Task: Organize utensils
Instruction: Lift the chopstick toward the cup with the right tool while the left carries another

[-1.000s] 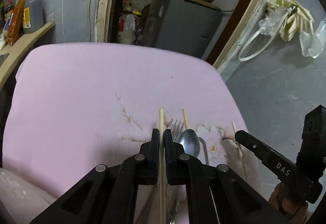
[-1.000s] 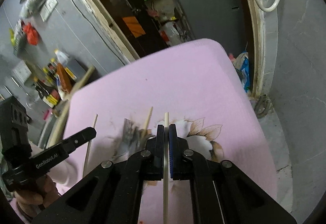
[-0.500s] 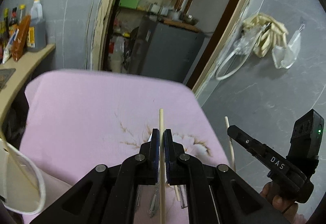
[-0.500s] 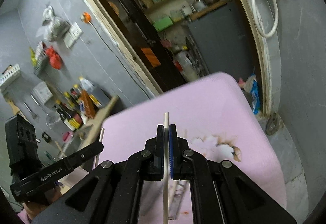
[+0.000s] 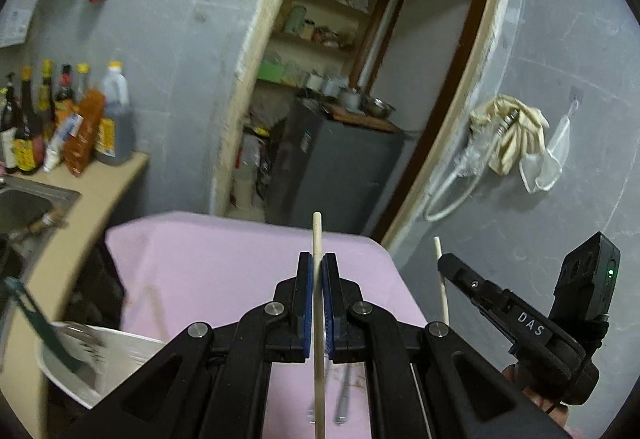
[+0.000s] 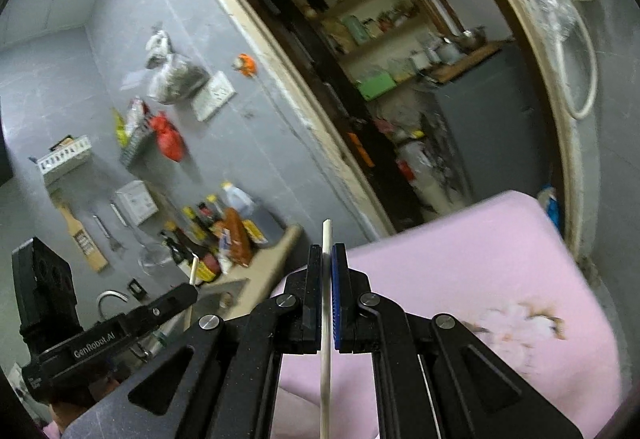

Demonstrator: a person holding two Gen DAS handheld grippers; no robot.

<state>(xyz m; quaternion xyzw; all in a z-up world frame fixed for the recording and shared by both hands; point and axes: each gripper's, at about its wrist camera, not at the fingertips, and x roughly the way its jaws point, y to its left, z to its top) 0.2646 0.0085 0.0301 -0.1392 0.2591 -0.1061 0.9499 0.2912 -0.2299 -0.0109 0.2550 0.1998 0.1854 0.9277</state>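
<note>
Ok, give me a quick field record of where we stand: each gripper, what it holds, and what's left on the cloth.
left gripper: shut on a chopstick
right gripper: shut on a second chopstick
both chopsticks: clear of the pink cloth
left on cloth: metal utensil handles, partly hidden, blurred
white container: lower left, contents blurred
</note>
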